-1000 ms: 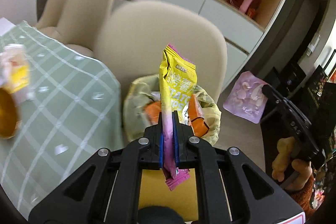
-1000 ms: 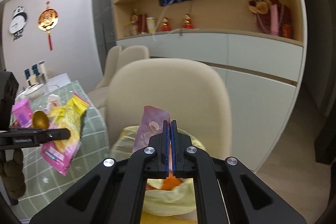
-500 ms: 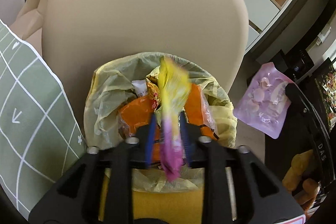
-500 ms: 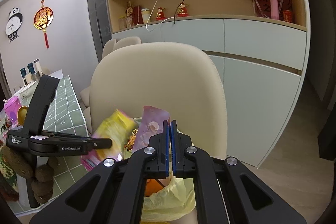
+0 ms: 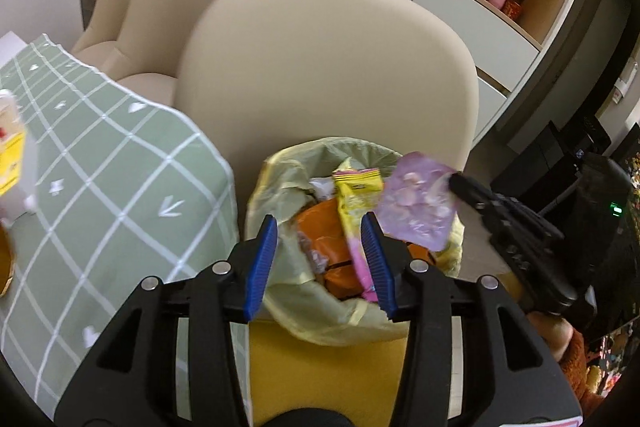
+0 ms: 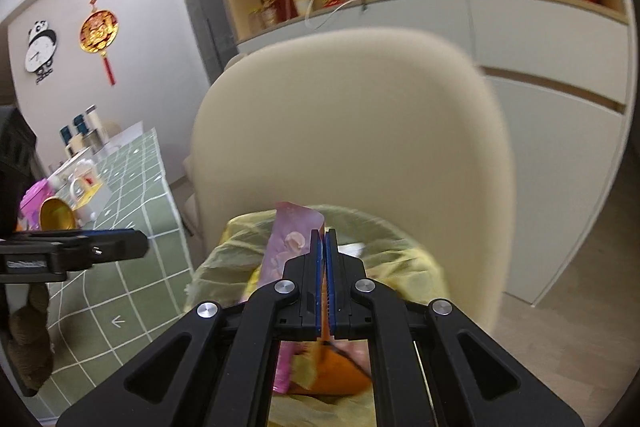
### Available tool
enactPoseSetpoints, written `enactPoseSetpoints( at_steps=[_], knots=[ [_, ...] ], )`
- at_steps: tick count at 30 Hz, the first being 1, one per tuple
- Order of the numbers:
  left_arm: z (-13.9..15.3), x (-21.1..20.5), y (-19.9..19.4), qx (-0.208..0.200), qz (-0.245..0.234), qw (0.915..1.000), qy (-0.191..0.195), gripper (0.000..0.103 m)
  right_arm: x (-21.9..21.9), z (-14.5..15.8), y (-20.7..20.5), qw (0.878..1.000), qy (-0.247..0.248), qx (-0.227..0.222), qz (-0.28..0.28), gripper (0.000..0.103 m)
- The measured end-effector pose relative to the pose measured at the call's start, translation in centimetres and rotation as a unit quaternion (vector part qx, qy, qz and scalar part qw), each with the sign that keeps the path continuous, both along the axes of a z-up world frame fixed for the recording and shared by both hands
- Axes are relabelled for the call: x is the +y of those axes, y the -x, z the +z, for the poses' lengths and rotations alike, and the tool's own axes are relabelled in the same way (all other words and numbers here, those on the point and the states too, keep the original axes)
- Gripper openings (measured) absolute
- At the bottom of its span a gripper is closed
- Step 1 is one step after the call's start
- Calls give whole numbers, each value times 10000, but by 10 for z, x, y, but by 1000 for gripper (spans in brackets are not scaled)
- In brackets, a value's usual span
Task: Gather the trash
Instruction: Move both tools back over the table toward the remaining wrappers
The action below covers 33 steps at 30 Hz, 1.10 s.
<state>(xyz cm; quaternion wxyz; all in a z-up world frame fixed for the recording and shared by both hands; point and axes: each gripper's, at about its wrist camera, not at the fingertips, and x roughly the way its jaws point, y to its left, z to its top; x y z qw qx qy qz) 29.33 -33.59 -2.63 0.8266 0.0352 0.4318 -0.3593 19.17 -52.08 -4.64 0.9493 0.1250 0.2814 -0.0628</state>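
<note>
A bin with a yellow bag [image 5: 280, 195] stands in front of a beige chair and holds orange wrappers. My left gripper [image 5: 318, 259] is open above the bin. The yellow and pink chip packet [image 5: 354, 215] lies loose in the bin between its blue pads. My right gripper [image 6: 323, 255] is shut on a pale purple packet [image 6: 290, 243] and holds it over the bin [image 6: 224, 259]. In the left wrist view the purple packet [image 5: 416, 211] hangs at the bin's right rim from the right gripper [image 5: 454, 181].
A table with a green checked cloth [image 5: 100, 187] lies to the left, with a cup, a gold bowl [image 6: 58, 213] and a pink container on it. The beige chair back [image 5: 328, 67] rises right behind the bin. White cabinets and shelves line the back wall.
My left gripper opened and let go of the yellow chip packet, which dropped into the bin. My right gripper moved left over the bin with the purple packet.
</note>
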Motion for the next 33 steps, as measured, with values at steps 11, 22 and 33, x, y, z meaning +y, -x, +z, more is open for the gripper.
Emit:
enactPoseSetpoints(
  at_steps=[11,22,33],
  knots=[
    [20,74,20,-96,314,9995,33,43,26,-49,-38,9946,456,931,-80,4],
    [36,134,40,-318,647,9972,177,49,27,-23,-10,9976,298,626,-80,6],
    [52,215,62,-635,1346,9887,188,49,85,44,17,9972,561,61,487,47]
  ],
)
